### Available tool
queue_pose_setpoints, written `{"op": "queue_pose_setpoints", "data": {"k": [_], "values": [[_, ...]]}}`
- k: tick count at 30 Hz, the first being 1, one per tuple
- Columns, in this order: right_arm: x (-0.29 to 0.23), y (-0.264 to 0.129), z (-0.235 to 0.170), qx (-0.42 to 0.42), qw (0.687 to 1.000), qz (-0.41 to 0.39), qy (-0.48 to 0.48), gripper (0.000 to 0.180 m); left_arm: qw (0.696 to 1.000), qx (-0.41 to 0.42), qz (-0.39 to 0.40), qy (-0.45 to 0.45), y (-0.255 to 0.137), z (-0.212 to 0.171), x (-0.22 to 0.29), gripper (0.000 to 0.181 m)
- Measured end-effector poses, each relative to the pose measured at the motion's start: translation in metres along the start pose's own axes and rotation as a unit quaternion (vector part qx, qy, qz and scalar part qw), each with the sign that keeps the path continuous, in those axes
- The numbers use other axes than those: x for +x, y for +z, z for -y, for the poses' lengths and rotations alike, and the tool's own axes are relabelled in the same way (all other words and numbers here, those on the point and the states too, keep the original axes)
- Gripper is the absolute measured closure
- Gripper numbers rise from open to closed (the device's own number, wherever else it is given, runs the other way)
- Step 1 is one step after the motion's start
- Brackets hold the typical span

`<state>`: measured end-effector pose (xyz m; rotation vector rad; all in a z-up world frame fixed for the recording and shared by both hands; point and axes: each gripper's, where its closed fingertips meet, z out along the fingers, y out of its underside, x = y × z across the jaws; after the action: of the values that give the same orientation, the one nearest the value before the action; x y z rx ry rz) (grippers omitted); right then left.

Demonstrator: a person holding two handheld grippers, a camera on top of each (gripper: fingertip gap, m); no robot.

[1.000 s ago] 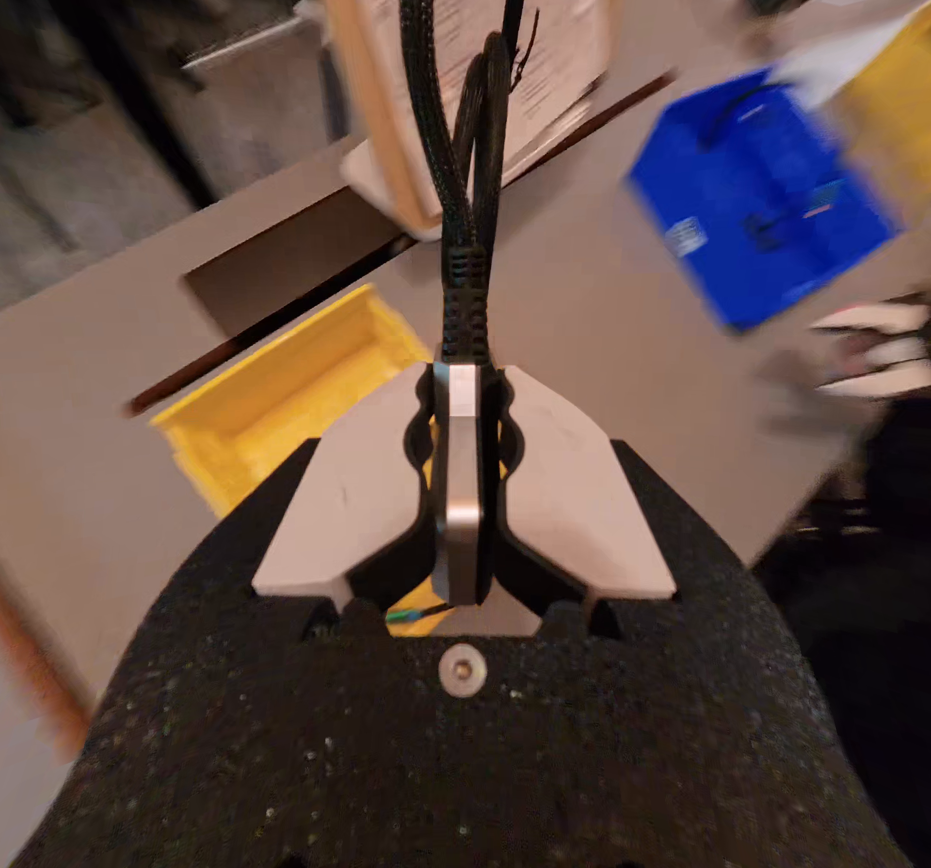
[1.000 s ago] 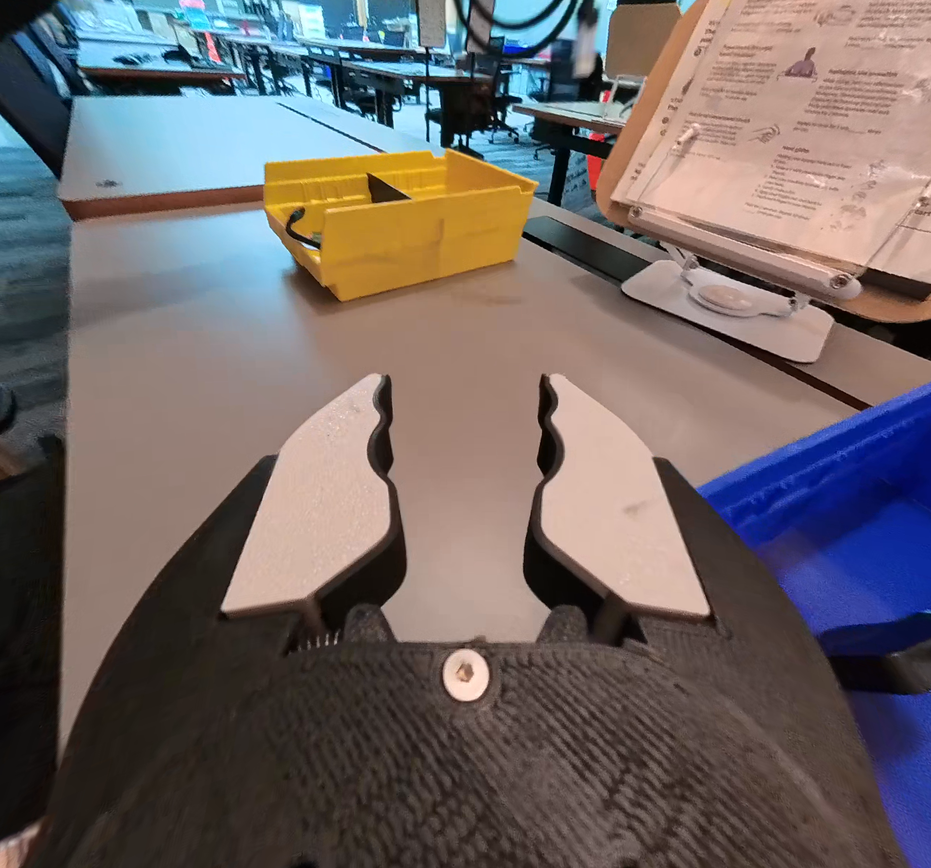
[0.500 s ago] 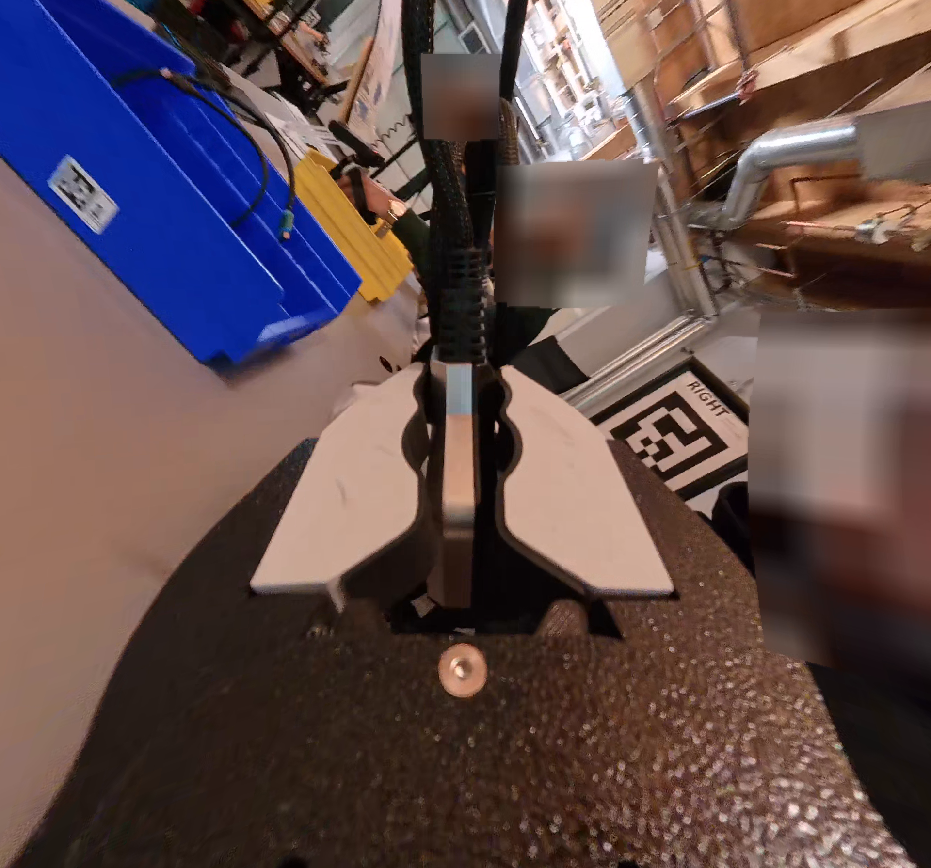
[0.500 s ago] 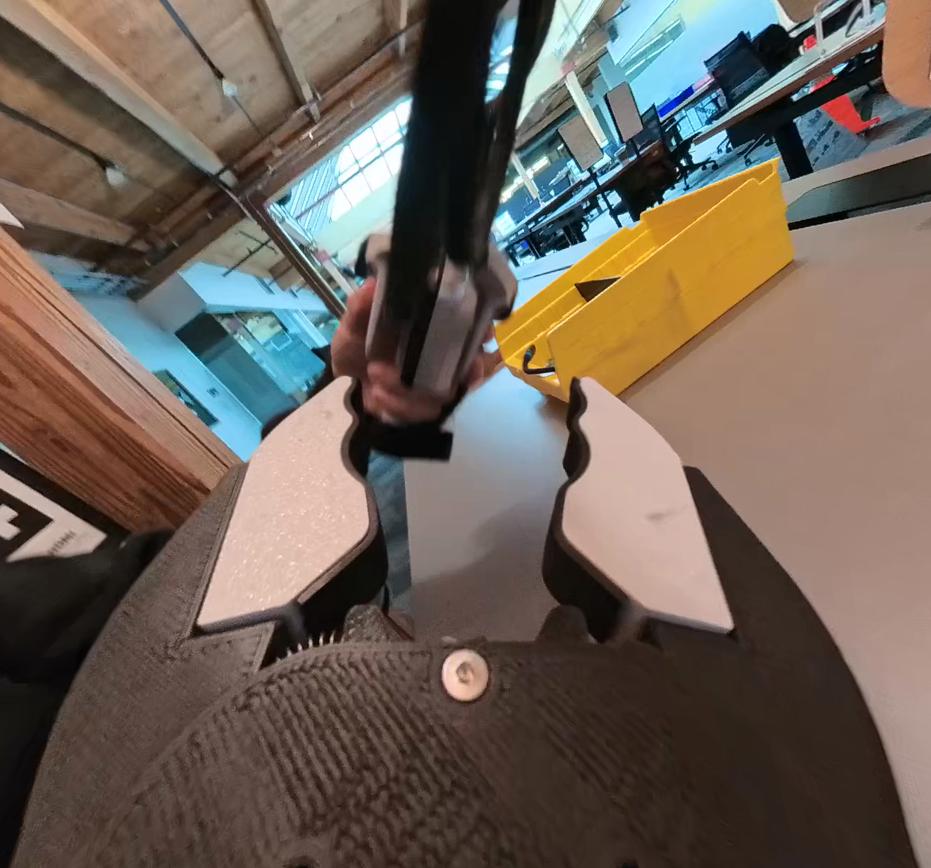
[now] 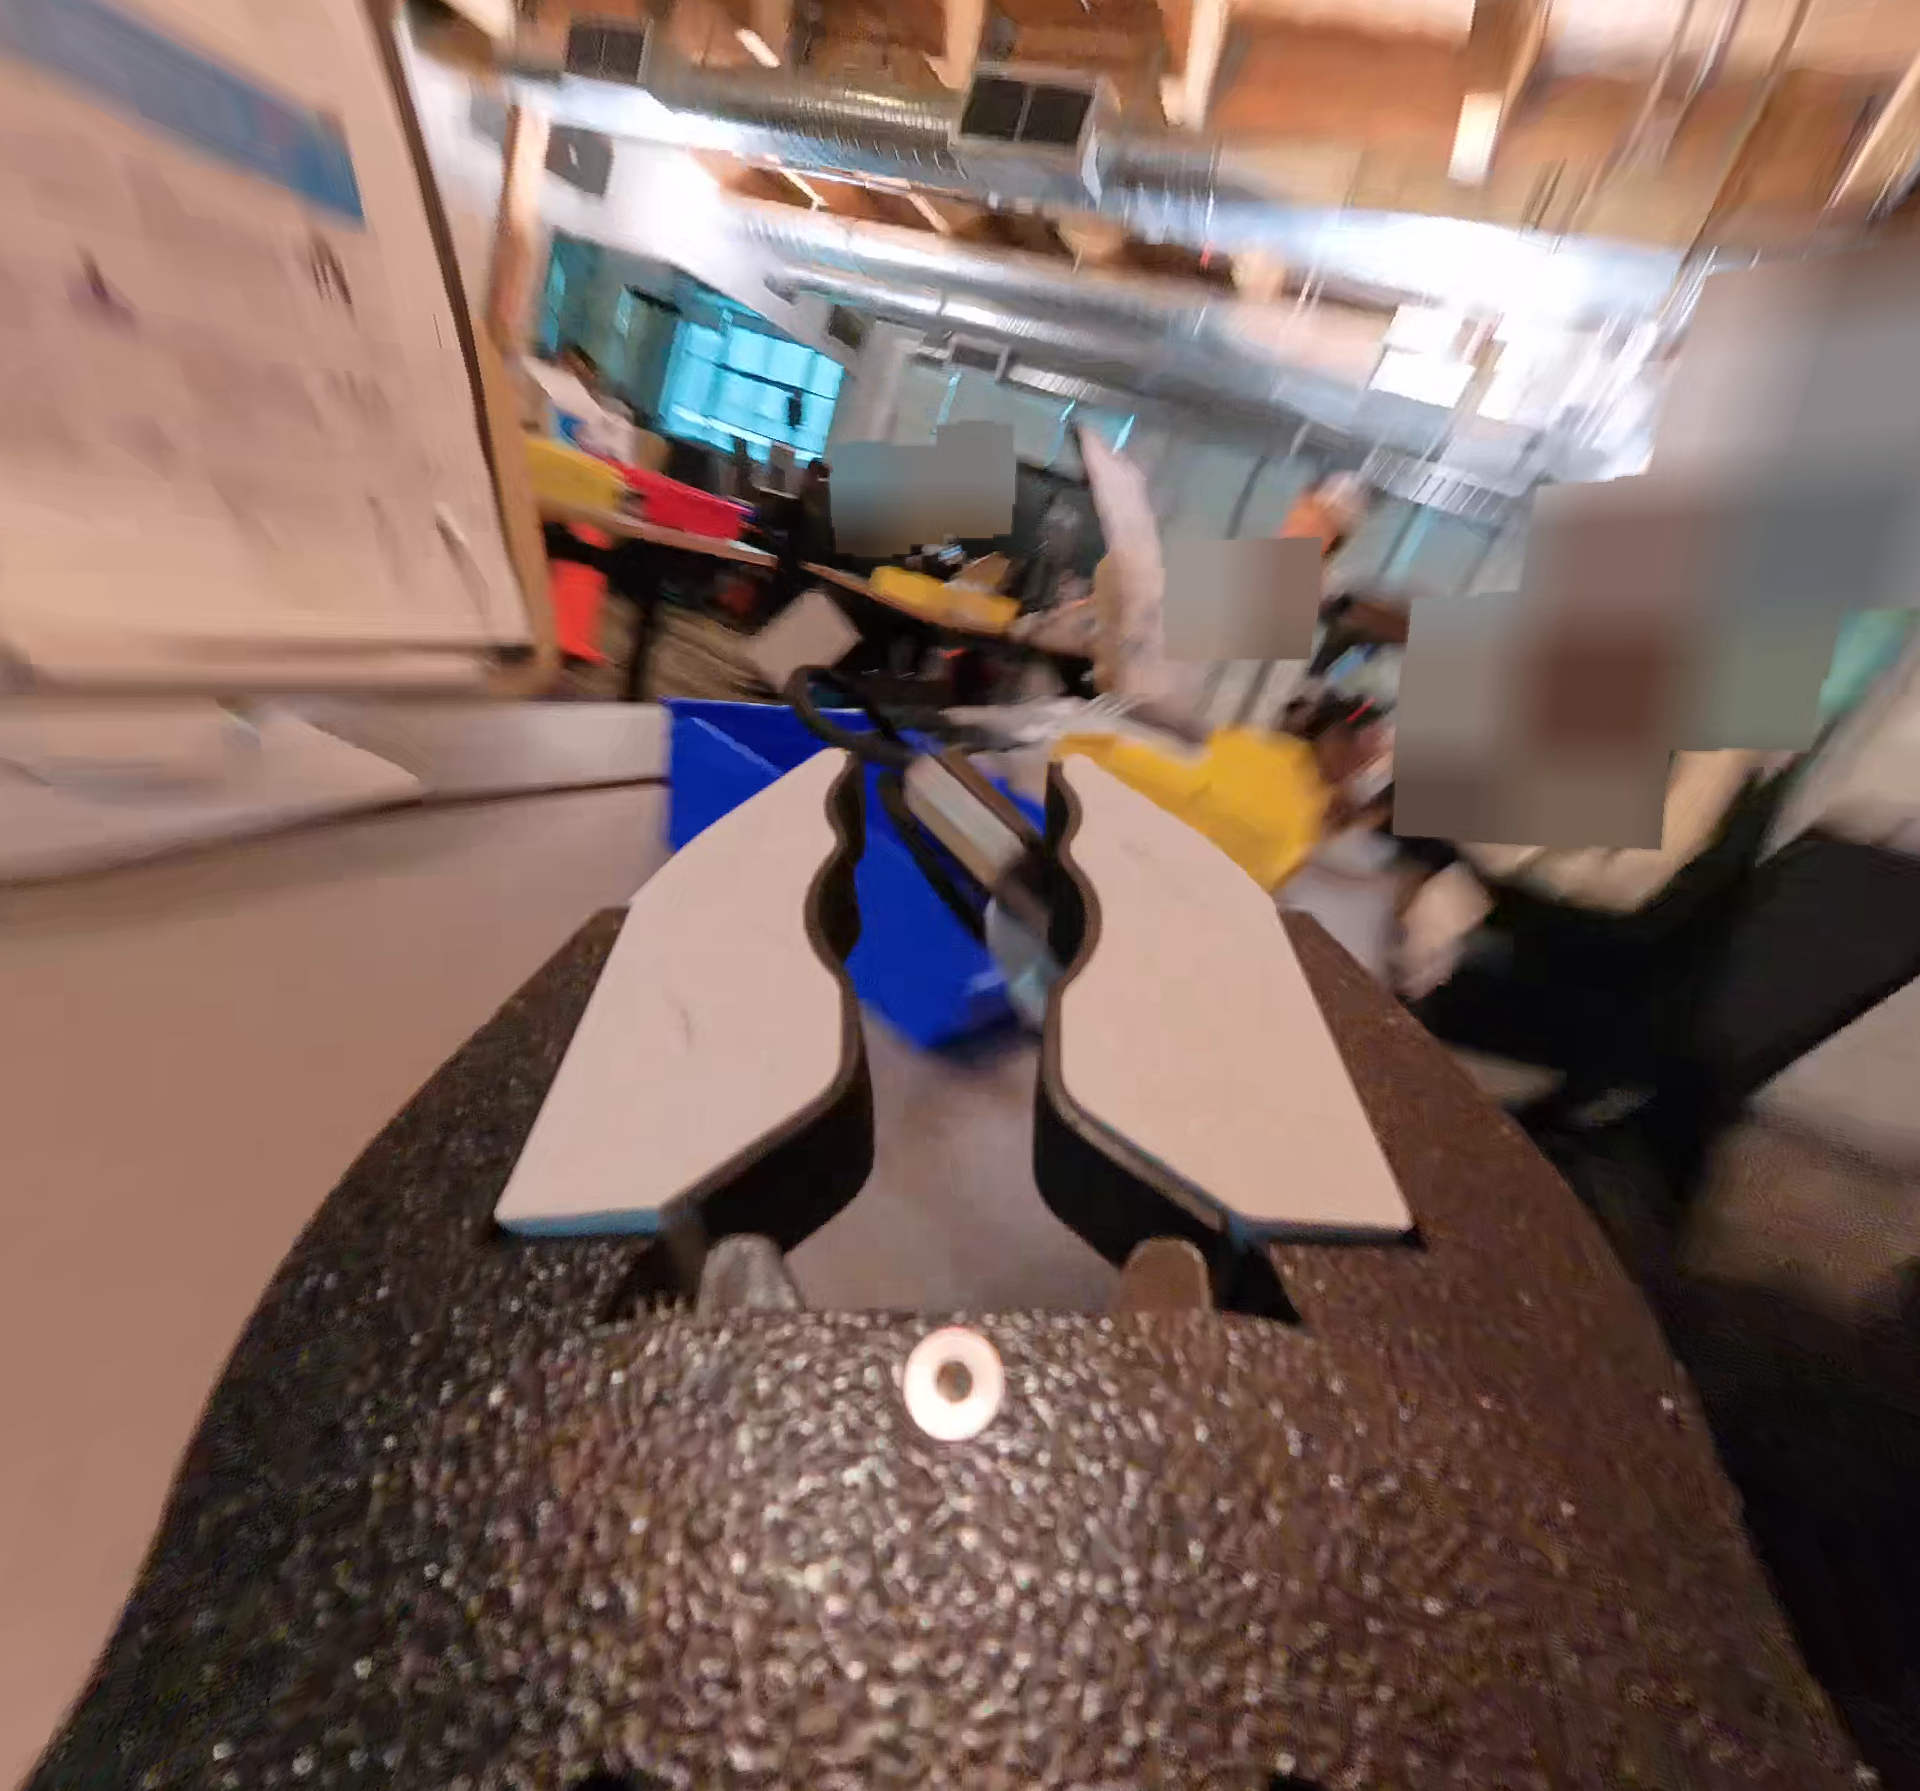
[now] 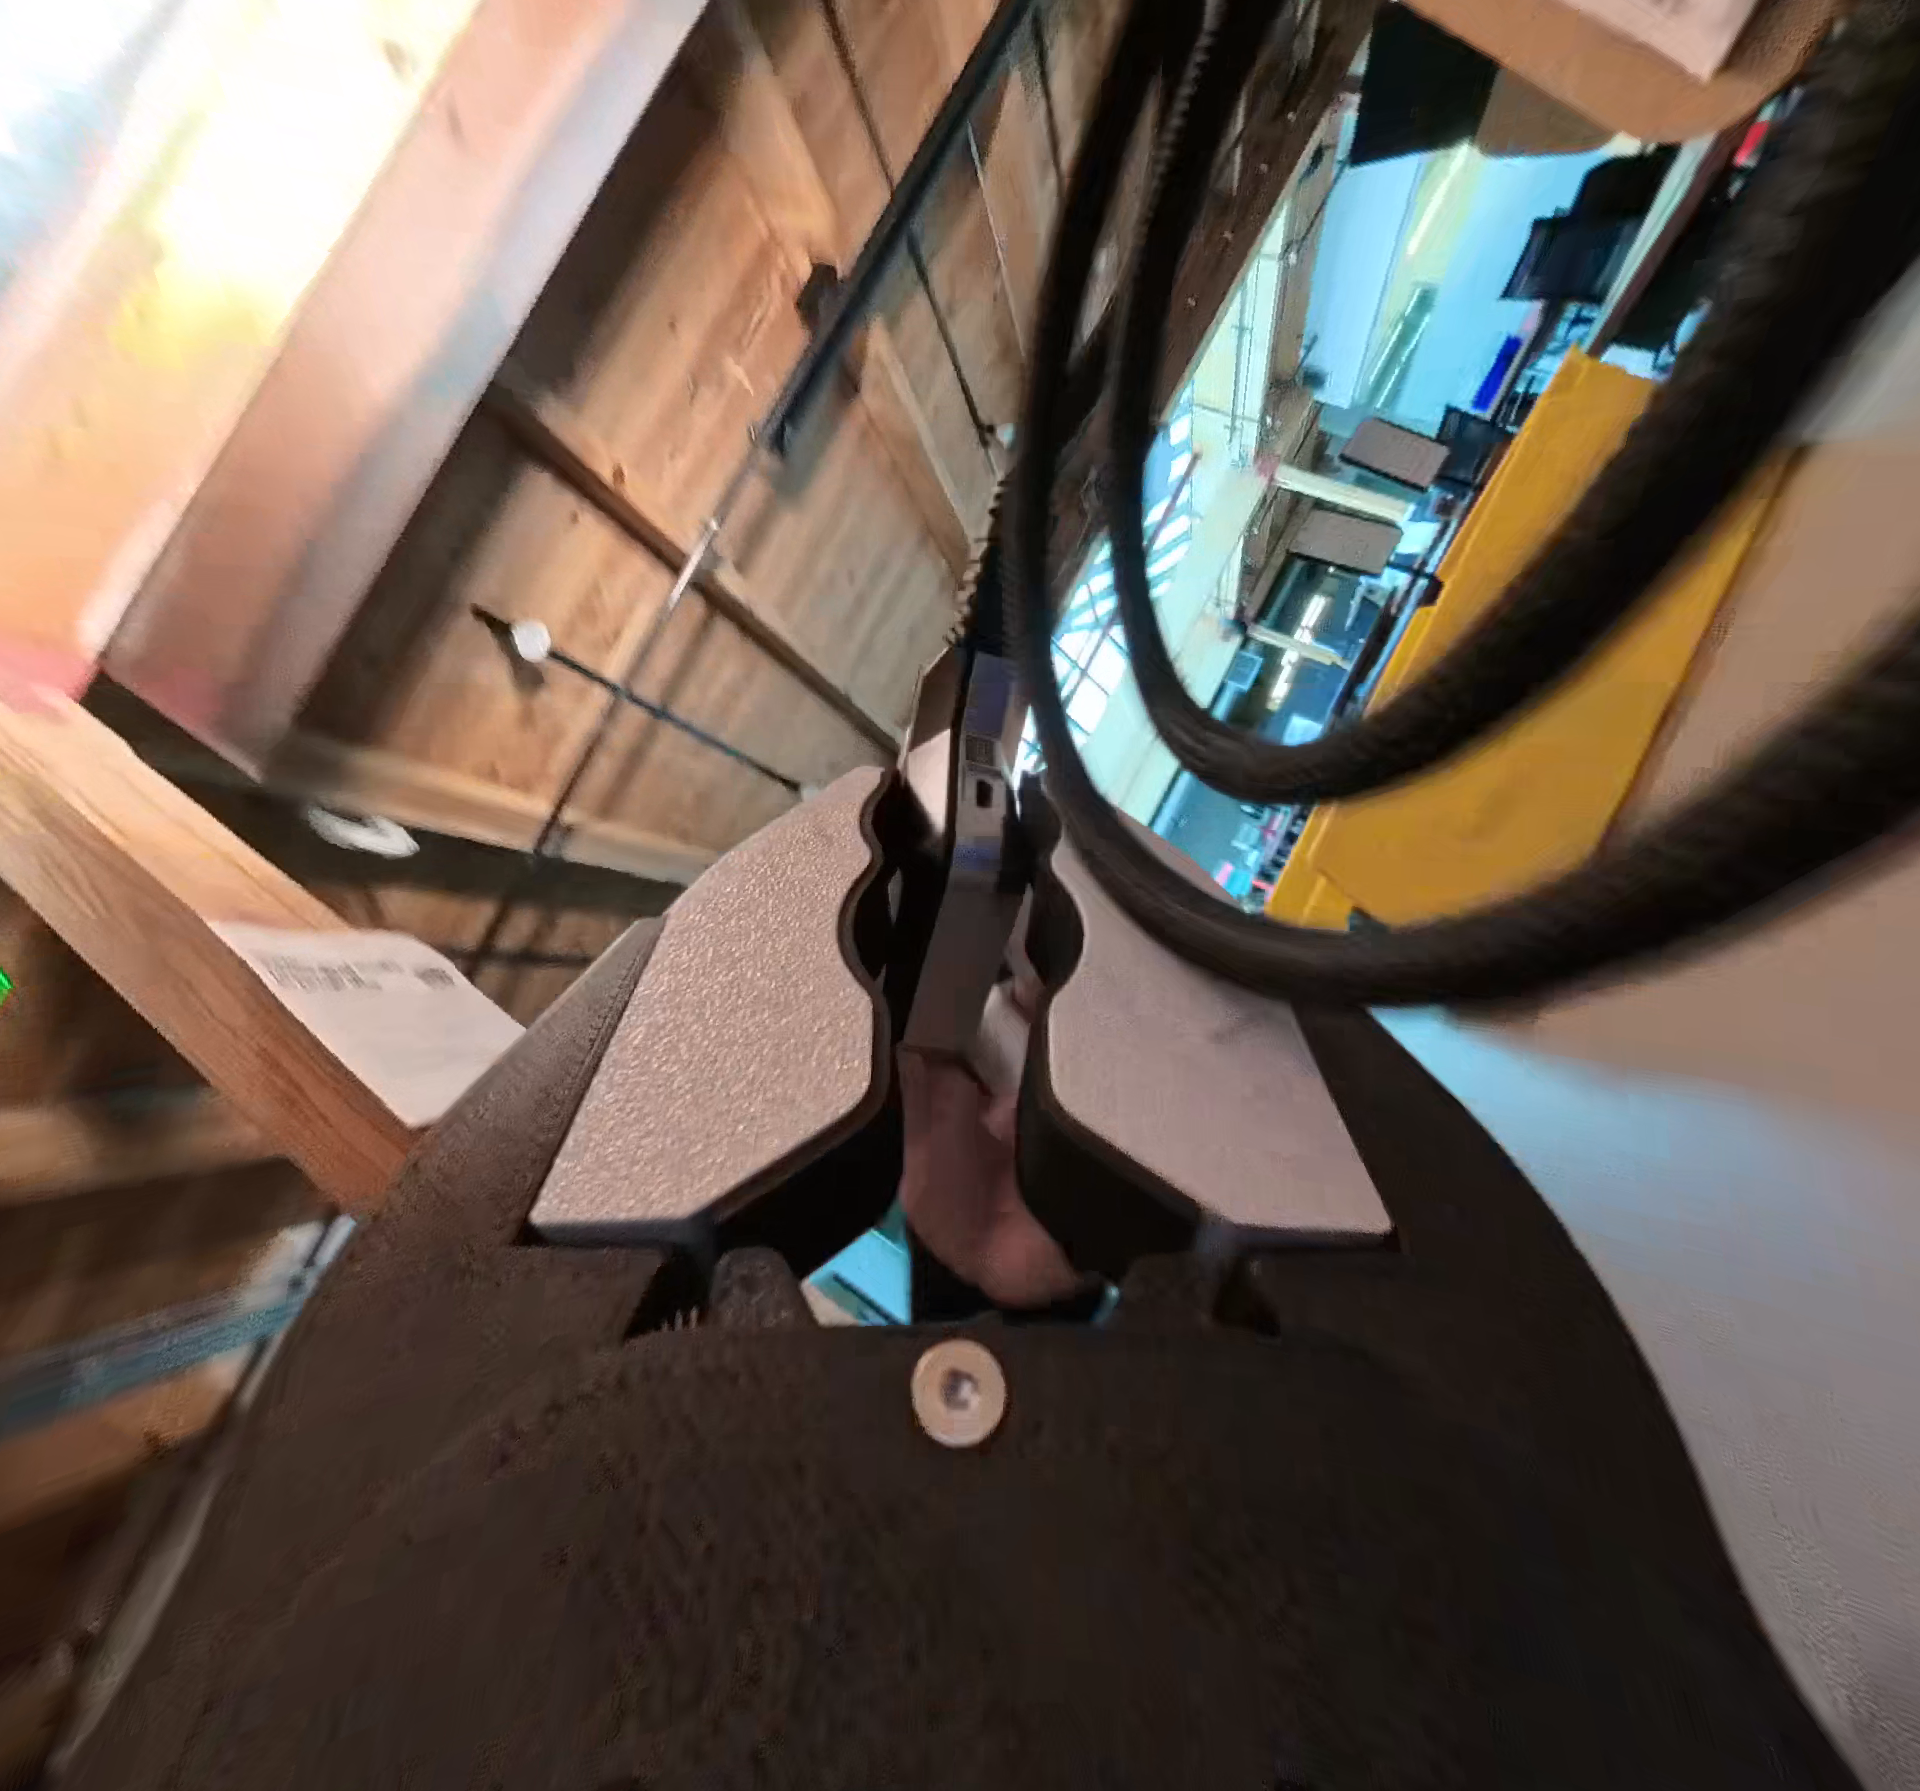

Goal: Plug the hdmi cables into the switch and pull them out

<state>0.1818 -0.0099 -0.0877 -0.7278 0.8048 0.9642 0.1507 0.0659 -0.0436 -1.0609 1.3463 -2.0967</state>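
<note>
Two grippers show, one per view. In the left wrist view, the left gripper (image 5: pixel 951 806) stands with its jaws apart and nothing clamped; beyond the gap, just right of centre, a grey metal switch (image 5: pixel 971 832) with a black cable (image 5: pixel 831 718) hangs blurred — whether it touches the right finger I cannot tell. Behind it sit one blue bin (image 5: pixel 727 765) at mid-frame and one yellow bin (image 5: pixel 1236 796) to its right, both on the tan table (image 5: pixel 208 1014). One paper sheet on a stand (image 5: pixel 208 339) fills the upper left.

In the right wrist view, the right gripper (image 6: pixel 961 806) has its jaws closed narrowly on the flat grey switch (image 6: pixel 961 920), held edge-on at centre frame. Two black braided cable loops (image 6: pixel 1247 765) curve through the upper right — thick, hanging free of the fingers. One yellow bin (image 6: pixel 1507 681) lies at the right edge on the table (image 6: pixel 1714 1222). A bare hand (image 6: pixel 982 1211) shows low between the fingers, behind the switch.
</note>
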Motion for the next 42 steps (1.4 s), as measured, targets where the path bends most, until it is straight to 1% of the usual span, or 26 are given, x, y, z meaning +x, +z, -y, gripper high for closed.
{"op": "queue_pose_setpoints", "data": {"k": [2, 3, 4, 5, 6, 8, 9, 10, 11, 13, 14, 15, 16, 19, 21, 22, 24, 26, 27, 29, 32, 34, 36, 38, 40, 42], "values": [[0.005, -0.001, -0.001, -0.008, 1.000, -0.020, 0.016, 0.158, 0.979, -0.021, 0.039, 0.197, -0.010, -0.021, 0.015, 0.139], [0.006, -0.001, -0.001, -0.010, 1.000, -0.028, 0.007, 0.158, 0.953, -0.026, 0.071, 0.294, -0.013, -0.030, 0.020, 0.131], [0.008, 0.000, -0.004, -0.018, 0.999, -0.034, -0.001, 0.158, 0.914, -0.029, 0.107, 0.391, -0.015, -0.037, 0.024, 0.125], [0.010, 0.000, -0.008, -0.031, 0.999, -0.041, -0.003, 0.159, 0.861, -0.035, 0.140, 0.487, -0.016, -0.042, 0.027, 0.125], [0.011, 0.001, -0.013, -0.041, 0.998, -0.047, -0.003, 0.159, 0.798, -0.051, 0.162, 0.578, -0.016, -0.048, 0.030, 0.125], [0.012, 0.002, -0.022, -0.058, 0.996, -0.062, -0.021, 0.159, 0.649, -0.097, 0.187, 0.731, -0.014, -0.060, 0.030, 0.124], [0.011, 0.003, -0.027, -0.068, 0.996, -0.062, -0.021, 0.159, 0.572, -0.109, 0.197, 0.788, -0.012, -0.062, 0.029, 0.124], [0.009, 0.005, -0.033, -0.078, 0.995, -0.057, -0.011, 0.158, 0.509, -0.115, 0.199, 0.829, -0.009, -0.064, 0.028, 0.123], [0.007, 0.007, -0.039, -0.088, 0.995, -0.049, -0.003, 0.159, 0.464, -0.123, 0.195, 0.855, -0.007, -0.068, 0.026, 0.125], [0.003, 0.009, -0.048, -0.097, 0.994, -0.041, 0.007, 0.158, 0.412, -0.139, 0.207, 0.876, -0.004, -0.068, 0.015, 0.131], [0.003, 0.010, -0.053, -0.107, 0.993, -0.042, 0.003, 0.159, 0.399, -0.136, 0.223, 0.879, -0.004, -0.064, 0.011, 0.136], [0.003, 0.011, -0.057, -0.117, 0.992, -0.044, -0.004, 0.159, 0.394, -0.121, 0.237, 0.880, -0.005, -0.058, 0.011, 0.153], [0.004, 0.011, -0.059, -0.121, 0.992, -0.045, -0.011, 0.158, 0.397, -0.111, 0.240, 0.879, -0.006, -0.054, 0.012, 0.157], [0.002, 0.012, -0.067, -0.158, 0.986, -0.035, -0.034, 0.157, 0.423, -0.119, 0.225, 0.869, -0.010, -0.050, 0.010, 0.158], [-0.004, 0.013, -0.074, -0.202, 0.975, -0.027, -0.085, 0.154, 0.441, -0.122, 0.215, 0.863, -0.014, -0.045, 0.010, 0.158], [-0.011, 0.012, -0.081, -0.237, 0.964, -0.014, -0.123, 0.145, 0.450, -0.124, 0.215, 0.858, -0.016, -0.040, 0.009, 0.158], [-0.026, 0.002, -0.104, -0.340, 0.919, 0.015, -0.200, 0.133, 0.454, -0.129, 0.223, 0.853, -0.023, -0.025, 0.005, 0.158], [-0.037, -0.019, -0.123, -0.433, 0.855, 0.032, -0.283, 0.121, 0.464, -0.127, 0.222, 0.848, -0.029, -0.009, 0.002, 0.158], [-0.042, -0.027, -0.125, -0.455, 0.825, 0.038, -0.333, 0.116, 0.459, -0.127, 0.217, 0.852, -0.032, -0.003, 0.002, 0.158], [-0.059, -0.027, -0.109, -0.423, 0.777, 0.042, -0.465, 0.110, 0.430, -0.130, 0.199, 0.871, -0.038, 0.004, 0.003, 0.158], [-0.104, -0.021, -0.068, -0.277, 0.733, 0.044, -0.620, 0.102, 0.406, -0.130, 0.160, 0.890, -0.043, 0.003, 0.011, 0.158], [-0.119, -0.024, -0.048, -0.218, 0.686, 0.049, -0.692, 0.097, 0.385, -0.120, 0.132, 0.905, -0.046, -0.001, 0.023, 0.159], [-0.117, -0.028, -0.039, -0.200, 0.652, 0.048, -0.730, 0.099, 0.380, -0.101, 0.118, 0.912, -0.049, 0.003, 0.038, 0.159], [-0.115, -0.028, -0.033, -0.193, 0.647, 0.043, -0.736, 0.100, 0.396, -0.086, 0.123, 0.906, -0.051, 0.015, 0.050, 0.158], [-0.122, -0.025, -0.028, -0.165, 0.663, 0.052, -0.729, 0.103, 0.410, -0.063, 0.128, 0.901, -0.053, 0.025, 0.060, 0.159], [-0.120, -0.024, -0.029, -0.160, 0.680, 0.062, -0.713, 0.105, 0.395, -0.061, 0.115, 0.909, -0.052, 0.023, 0.063, 0.159]]}}
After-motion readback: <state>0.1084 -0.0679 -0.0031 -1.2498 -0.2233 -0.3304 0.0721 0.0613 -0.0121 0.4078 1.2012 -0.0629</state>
